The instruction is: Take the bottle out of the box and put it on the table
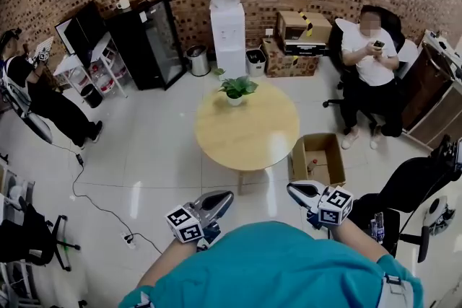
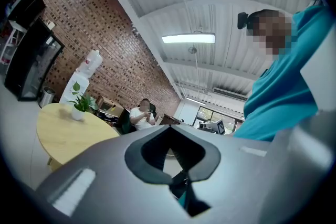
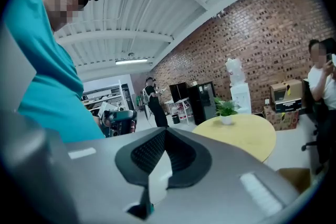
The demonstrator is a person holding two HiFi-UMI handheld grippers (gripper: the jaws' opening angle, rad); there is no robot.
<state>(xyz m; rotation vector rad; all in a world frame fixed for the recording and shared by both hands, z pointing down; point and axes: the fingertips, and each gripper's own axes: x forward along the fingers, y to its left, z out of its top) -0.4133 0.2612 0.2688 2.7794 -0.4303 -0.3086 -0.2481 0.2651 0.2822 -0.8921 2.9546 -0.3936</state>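
Observation:
An open cardboard box (image 1: 317,159) stands on the floor just right of the round wooden table (image 1: 245,130). A small thing lies inside the box, too small to name as the bottle. My left gripper (image 1: 225,197) and right gripper (image 1: 294,189) are held close to my chest, short of the table, with nothing in them. In the left gripper view the left gripper (image 2: 170,128) has its jaws together, with the table (image 2: 65,131) at the left. The right gripper (image 3: 166,131) is also shut and empty. The table (image 3: 241,134) and a corner of the box (image 3: 296,178) lie beyond it.
A potted plant (image 1: 236,90) sits at the table's far edge. A seated person (image 1: 372,61) is at the back right, another person (image 1: 32,94) at the left. A water dispenser (image 1: 227,32), a black fridge (image 1: 148,40) and a dark chair (image 1: 419,191) ring the floor.

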